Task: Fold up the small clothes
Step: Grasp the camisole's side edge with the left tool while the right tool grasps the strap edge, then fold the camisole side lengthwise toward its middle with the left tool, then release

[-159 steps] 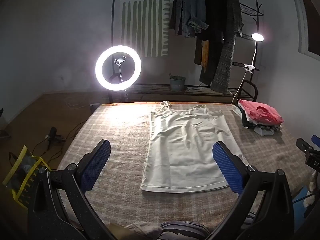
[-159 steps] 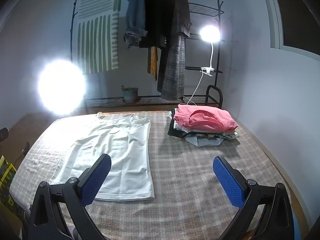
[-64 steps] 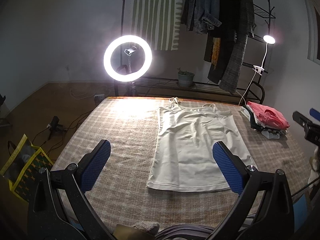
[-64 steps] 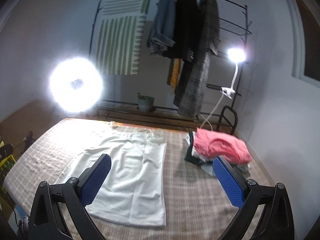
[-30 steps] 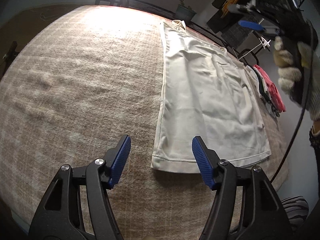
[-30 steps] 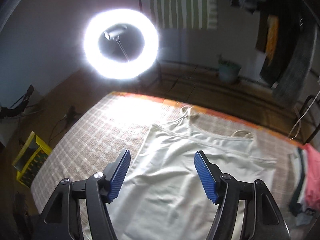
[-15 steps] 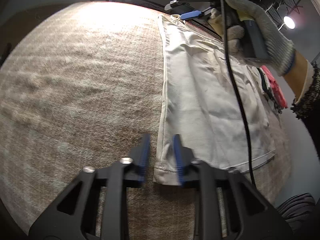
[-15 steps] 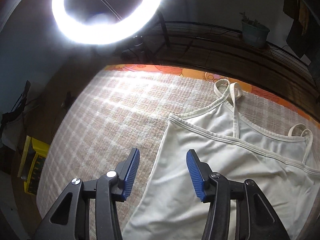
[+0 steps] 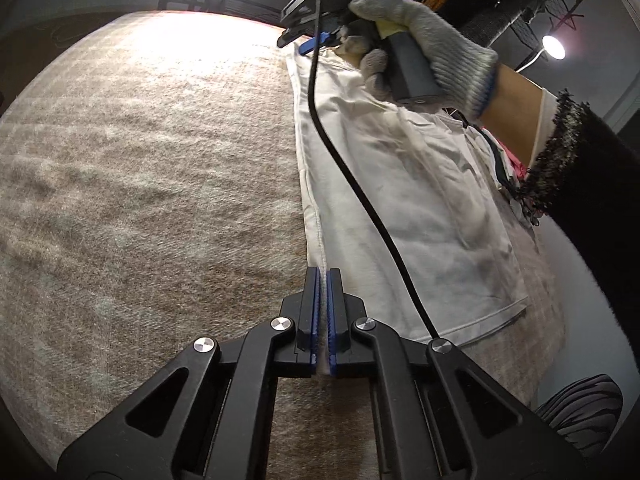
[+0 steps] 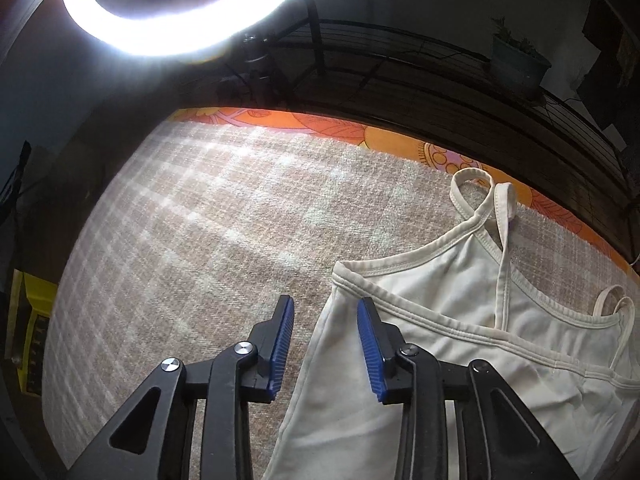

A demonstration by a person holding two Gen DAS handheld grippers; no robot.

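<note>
A white camisole lies flat on a checked beige cloth. My left gripper is shut on the camisole's near left hem corner. My right gripper is open, its blue pads astride the camisole's top left corner by the strap; the fabric edge runs between the pads. In the left wrist view a gloved hand holds the right gripper over that far corner, its cable crossing the garment.
A lit ring light stands past the table's far edge, beside a dark shelf with a potted plant. A stack of folded clothes lies at the table's right, mostly hidden by the arm. An orange patterned border rims the far edge.
Both grippers came down from above the table to the camisole's left side. My left gripper closed on the hem corner. My right gripper narrowed around the top left corner.
</note>
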